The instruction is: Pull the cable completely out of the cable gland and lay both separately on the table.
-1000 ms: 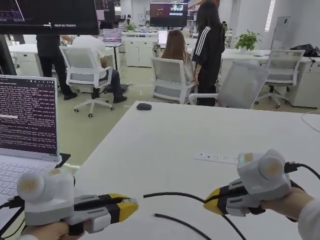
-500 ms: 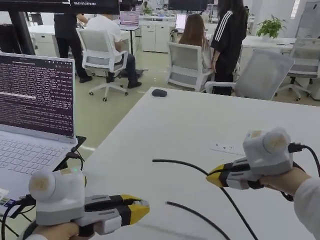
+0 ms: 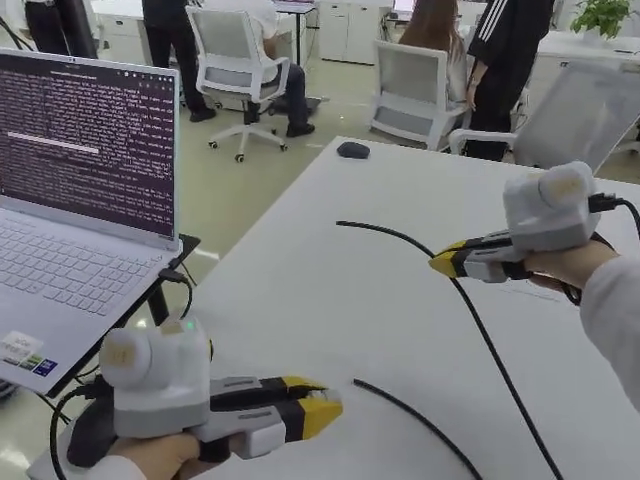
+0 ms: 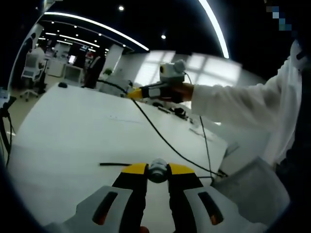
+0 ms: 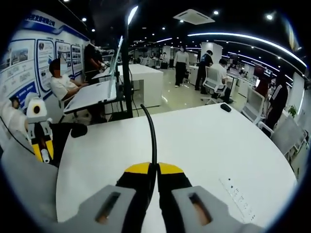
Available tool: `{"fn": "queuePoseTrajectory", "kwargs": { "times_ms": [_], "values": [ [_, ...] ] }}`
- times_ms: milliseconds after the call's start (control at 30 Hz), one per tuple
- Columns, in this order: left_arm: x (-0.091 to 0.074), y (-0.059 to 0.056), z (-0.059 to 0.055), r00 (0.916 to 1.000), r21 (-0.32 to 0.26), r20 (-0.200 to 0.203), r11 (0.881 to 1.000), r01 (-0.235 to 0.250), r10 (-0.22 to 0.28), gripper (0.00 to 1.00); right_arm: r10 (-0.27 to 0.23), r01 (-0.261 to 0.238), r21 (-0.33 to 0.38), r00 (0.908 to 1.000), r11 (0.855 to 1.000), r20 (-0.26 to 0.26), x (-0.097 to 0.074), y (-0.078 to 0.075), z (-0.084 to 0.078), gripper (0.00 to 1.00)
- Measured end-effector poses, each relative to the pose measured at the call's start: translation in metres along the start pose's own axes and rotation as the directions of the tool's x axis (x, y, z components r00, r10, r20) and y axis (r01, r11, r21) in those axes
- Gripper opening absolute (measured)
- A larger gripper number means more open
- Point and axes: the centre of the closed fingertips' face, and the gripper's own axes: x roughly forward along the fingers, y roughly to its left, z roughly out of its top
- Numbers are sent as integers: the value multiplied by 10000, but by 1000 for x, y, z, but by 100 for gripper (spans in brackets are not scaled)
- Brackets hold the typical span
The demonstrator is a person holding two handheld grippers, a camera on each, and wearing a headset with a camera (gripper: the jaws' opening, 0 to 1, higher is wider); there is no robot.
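Observation:
My left gripper [image 3: 335,408] hovers low over the white table [image 3: 300,290] at the near left, shut on a small grey cable gland [image 4: 158,170] between its yellow tips. My right gripper [image 3: 437,263] is higher at the right, shut on a long black cable [image 3: 395,236]. The cable's free end sticks out past the jaws [image 5: 151,133], and the rest trails down to the right across the table. Another black cable end [image 3: 362,384] lies on the table just beyond the left gripper's tips, apart from the gland.
An open laptop [image 3: 80,200] stands on a stand off the table's left edge. A dark mouse [image 3: 352,150] lies at the far edge. A flat white power strip [image 5: 238,194] lies on the table. Office chairs and people are behind.
The head camera has tilted down. My right gripper has drawn away from the left one with the cable. The left gripper has stayed low with the gland.

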Motion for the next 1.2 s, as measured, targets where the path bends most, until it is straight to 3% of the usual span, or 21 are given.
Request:
{"fn": "queuePoseTrajectory", "kwargs": {
  "times_ms": [167, 267, 433, 533, 633, 733, 967, 1200],
  "values": [
    [0, 9, -5, 9999, -286, 40, 9995, -117, 118, 17, -92, 91, 47, 9995, 9999, 310, 27, -33, 25, 2],
    [0, 12, -7, 9998, -365, 53, 9992, -168, 171, 17, -174, 167, 326, 9996, 9993, 222, 44, -48, 22, 2],
    [0, 18, -8, 9996, -475, 128, 9985, -253, 259, 17, 292, -272, 392, 9983, 9989, -514, 71, -47, -16, 2],
    [0, 19, -9, 9991, -578, 205, 9977, -361, 373, 17, 510, -472, 304, 9888, 9984, -1406, 86, -40, -53, 2],
    [-1, 20, -11, 9986, -682, 357, 9970, -377, 403, 17, 680, -623, 400, 9843, 9973, -1630, 99, -32, -73, 2],
    [2, 19, -15, 9992, -647, 237, 9974, -311, 327, 17, 828, -805, 195, 9777, 9966, -1931, 110, -24, -91, 2],
    [5, 18, -19, 9995, -575, 154, 9980, -264, 274, 17, 982, -977, 132, 9691, 9951, -2262, 128, -17, -114, 2],
    [4, 22, -19, 9991, -636, 213, 9974, -344, 358, 17, 1072, -1039, 264, 9661, 9942, -2349, 138, -13, -123, 3]
  ]
}}
